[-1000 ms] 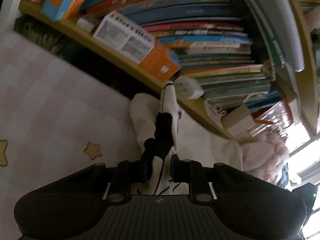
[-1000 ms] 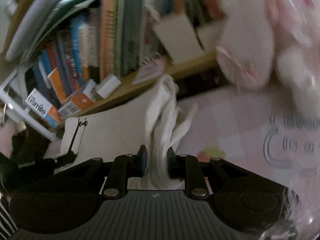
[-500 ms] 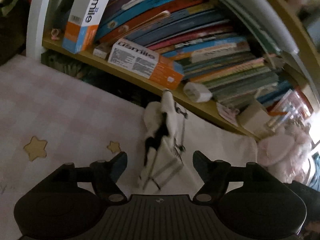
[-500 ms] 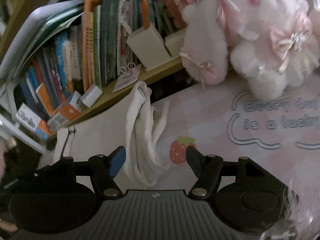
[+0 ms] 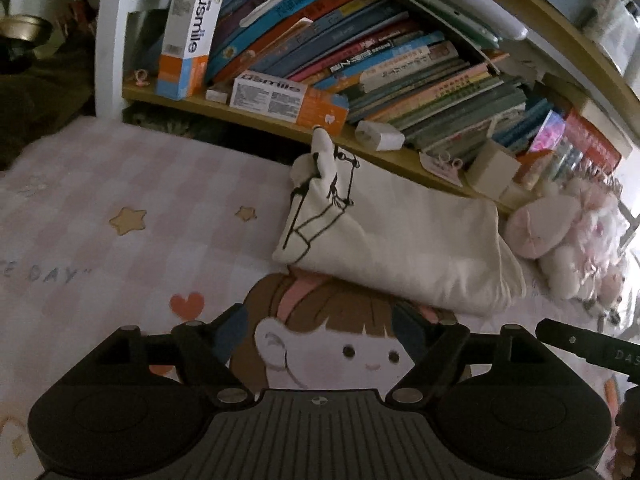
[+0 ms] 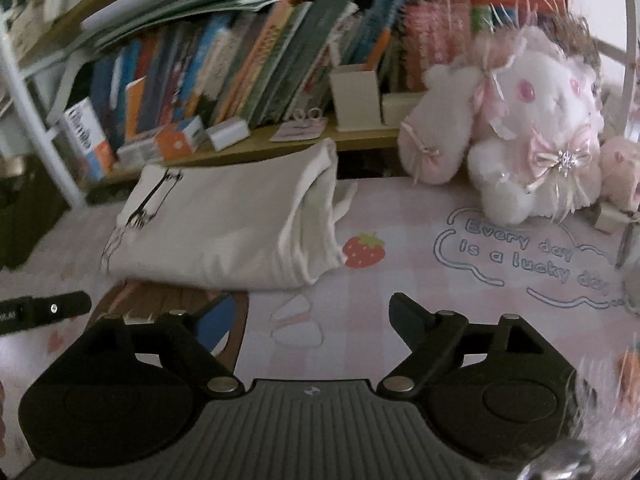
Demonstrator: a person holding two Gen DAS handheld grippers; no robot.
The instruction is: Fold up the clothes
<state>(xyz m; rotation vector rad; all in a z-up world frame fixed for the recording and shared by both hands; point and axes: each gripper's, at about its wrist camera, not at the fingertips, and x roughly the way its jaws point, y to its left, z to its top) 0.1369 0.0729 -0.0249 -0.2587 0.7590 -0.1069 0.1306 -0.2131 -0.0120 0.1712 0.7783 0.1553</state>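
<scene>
Black and ridged, the left gripper [image 5: 320,326] fills the bottom of its view at 6 o'clock, its jaws standing wide and opening, with nothing between them but the printed pink checked mat [image 5: 100,208]. A cartoon girl's face [image 5: 340,344] on that mat shows in the gap. The right gripper [image 6: 310,314] sits likewise at 6 o'clock of its own view, jaws wide and opening, only the mat between them.

Just beyond both grippers lies the folded cream garment [image 5: 400,236], apart from either gripper. In the left wrist view it runs from 12 o'clock of centre out toward 3 o'clock, a soft, thick rectangle of several layers; its left end is rumpled, one corner poking upward, and it carries a thin black line drawing [image 5: 324,208]. In the right wrist view the same garment lies at 10 to 11 o'clock of centre, its top face fairly smooth, the layered edges stacked at its right end, next to a printed strawberry [image 6: 363,250]. A loose flap sticks out from that end.

Farther off at 2 o'clock in the right wrist view, a white and pink plush toy [image 6: 520,120] rests on the mat. Farthest back, a wooden shelf [image 5: 256,120] holds leaning books [image 5: 360,56] and orange-and-white usmile boxes [image 5: 188,44].
</scene>
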